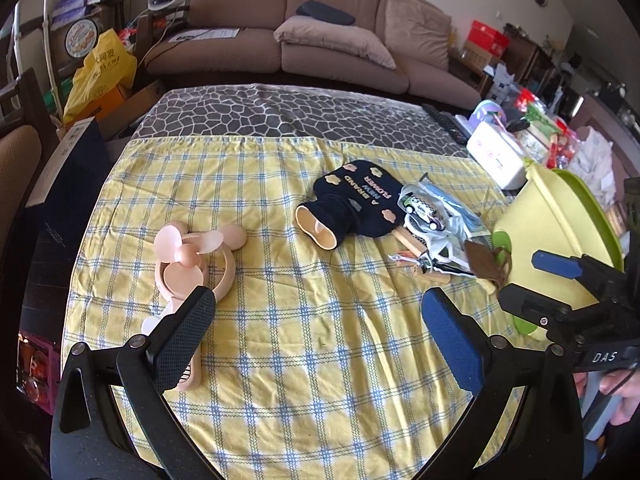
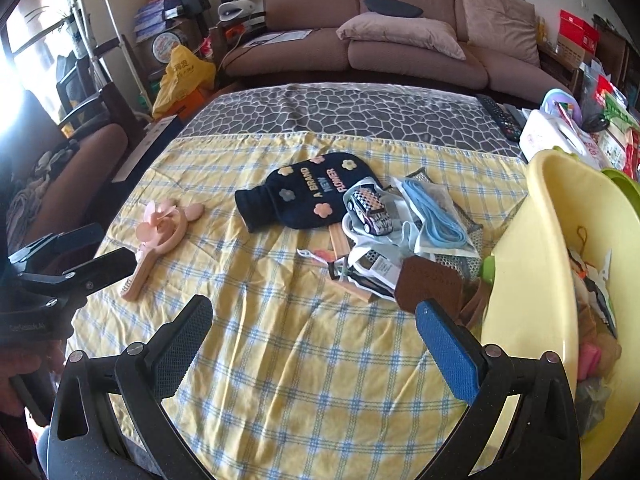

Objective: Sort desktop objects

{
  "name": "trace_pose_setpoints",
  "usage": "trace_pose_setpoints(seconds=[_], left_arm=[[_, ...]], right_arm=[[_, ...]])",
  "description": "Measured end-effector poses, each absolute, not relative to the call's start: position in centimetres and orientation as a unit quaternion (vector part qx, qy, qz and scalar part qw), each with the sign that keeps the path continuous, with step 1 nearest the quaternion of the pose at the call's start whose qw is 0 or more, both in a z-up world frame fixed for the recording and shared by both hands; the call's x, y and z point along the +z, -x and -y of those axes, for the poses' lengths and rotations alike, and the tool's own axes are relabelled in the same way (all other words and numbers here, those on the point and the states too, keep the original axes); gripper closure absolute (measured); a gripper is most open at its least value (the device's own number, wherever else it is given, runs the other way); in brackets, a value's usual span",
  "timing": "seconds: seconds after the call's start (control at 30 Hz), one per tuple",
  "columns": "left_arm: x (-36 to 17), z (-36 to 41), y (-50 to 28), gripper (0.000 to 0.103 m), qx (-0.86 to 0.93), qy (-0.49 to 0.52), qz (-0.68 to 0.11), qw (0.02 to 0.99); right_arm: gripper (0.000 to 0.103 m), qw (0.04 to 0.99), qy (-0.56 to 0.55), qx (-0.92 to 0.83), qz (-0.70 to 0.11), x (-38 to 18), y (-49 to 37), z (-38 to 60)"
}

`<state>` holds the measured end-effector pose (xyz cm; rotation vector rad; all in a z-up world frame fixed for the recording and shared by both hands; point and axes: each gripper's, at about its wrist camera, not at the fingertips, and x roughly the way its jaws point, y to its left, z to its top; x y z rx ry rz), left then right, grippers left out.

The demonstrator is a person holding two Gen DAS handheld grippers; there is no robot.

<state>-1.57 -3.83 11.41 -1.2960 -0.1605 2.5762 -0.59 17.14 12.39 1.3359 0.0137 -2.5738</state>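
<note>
Behind the bench a brown sofa (image 1: 320,28) is filling the far wall, and a yellow checked cloth (image 1: 304,360) is covering the near part of the bench over a grey pebble-print cover (image 1: 280,112).

From the left wrist view, the left tongs (image 1: 316,320) are hanging wide open over bare cloth, gripping nothing. A pink handheld fan (image 1: 192,264) is lying at about 10 o'clock from them, partly hidden by the left finger. A navy hot-water bottle cover (image 1: 356,200) printed "A BRAND NEW FLOWER" is lying at 12 o'clock. Touching its right edge, a heap of small things is spreading toward 2 o'clock: a toy car (image 1: 422,210) in clear plastic, a blue cable (image 2: 436,220) in a bag, wooden pieces and a brown leather tag (image 2: 430,284).

A yellow-green basin (image 2: 532,280) is standing at 3 o'clock, already holding mixed items.

The right tongs (image 2: 314,320) are likewise spread wide and empty, hovering just left of the basin.
</note>
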Motion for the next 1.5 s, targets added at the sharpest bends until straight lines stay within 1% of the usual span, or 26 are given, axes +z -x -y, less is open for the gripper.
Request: trace_pose_setpoints(seconds=[0.33, 0.7, 0.8, 0.93, 0.97, 1.0, 1.03, 1.07, 1.13, 1.2, 1.23, 1.27, 1.3, 1.37, 1.43, 1.47, 1.5], left_arm=[[8.9, 2.3, 3.4, 0.000, 0.877, 0.452, 0.076, 0.142], [7.3, 1.2, 6.6, 0.000, 0.870, 0.461, 0.075, 0.157], [6.9, 0.7, 8.1, 0.000, 0.873, 0.458, 0.063, 0.156], [6.0, 0.0, 10.2, 0.001, 0.868, 0.460, 0.075, 0.170], [5.7, -0.2, 10.6, 0.006, 0.867, 0.462, 0.076, 0.168], [5.5, -0.3, 10.9, 0.016, 0.867, 0.465, 0.076, 0.165], [5.2, -0.5, 11.1, 0.021, 0.866, 0.466, 0.076, 0.165], [4.9, -0.6, 11.4, 0.028, 0.865, 0.468, 0.077, 0.165], [4.4, -0.8, 11.8, 0.035, 0.863, 0.470, 0.078, 0.168], [4.0, -0.9, 12.2, 0.050, 0.862, 0.474, 0.077, 0.163], [3.7, -0.9, 12.3, 0.054, 0.861, 0.476, 0.077, 0.161], [3.5, -0.9, 12.4, 0.062, 0.860, 0.479, 0.079, 0.161], [3.2, -1.0, 12.4, 0.064, 0.859, 0.481, 0.077, 0.158], [3.0, -1.2, 12.4, 0.065, 0.860, 0.481, 0.070, 0.155], [2.9, -1.0, 12.4, 0.072, 0.863, 0.479, 0.064, 0.148], [3.0, -0.8, 12.4, 0.078, 0.864, 0.478, 0.066, 0.144], [3.1, -0.5, 12.3, 0.079, 0.864, 0.475, 0.077, 0.148]], right_arm=[[0.000, 0.118, -0.452, -0.883, 0.039, 9.3, 1.9, -18.4], [0.000, 0.107, -0.448, -0.887, 0.034, 7.3, 3.2, -19.6], [0.000, 0.104, -0.452, -0.885, 0.032, 6.9, 3.8, -19.7], [0.000, 0.102, -0.445, -0.889, 0.030, 7.1, 4.0, -19.5], [0.000, 0.104, -0.444, -0.890, 0.029, 7.1, 3.9, -19.4], [0.000, 0.105, -0.442, -0.890, 0.027, 7.2, 3.9, -19.2], [0.000, 0.107, -0.442, -0.891, 0.023, 7.2, 3.9, -19.1], [0.000, 0.108, -0.442, -0.891, 0.018, 7.2, 3.8, -18.9], [0.000, 0.110, -0.442, -0.890, 0.008, 7.1, 3.9, -18.4], [0.000, 0.113, -0.442, -0.890, 0.003, 7.1, 3.9, -18.1], [0.000, 0.115, -0.443, -0.889, 0.003, 7.1, 3.9, -18.0], [0.000, 0.116, -0.444, -0.889, 0.003, 7.0, 3.9, -18.0], [0.001, 0.116, -0.444, -0.889, 0.003, 7.0, 3.8, -17.9], [0.001, 0.115, -0.445, -0.888, 0.002, 6.9, 3.9, -18.0], [0.001, 0.112, -0.446, -0.888, 0.005, 6.9, 3.8, -18.3], [0.001, 0.111, -0.446, -0.888, 0.008, 6.9, 3.8, -18.4], [0.001, 0.109, -0.446, -0.888, 0.012, 6.9, 3.8, -18.6]])
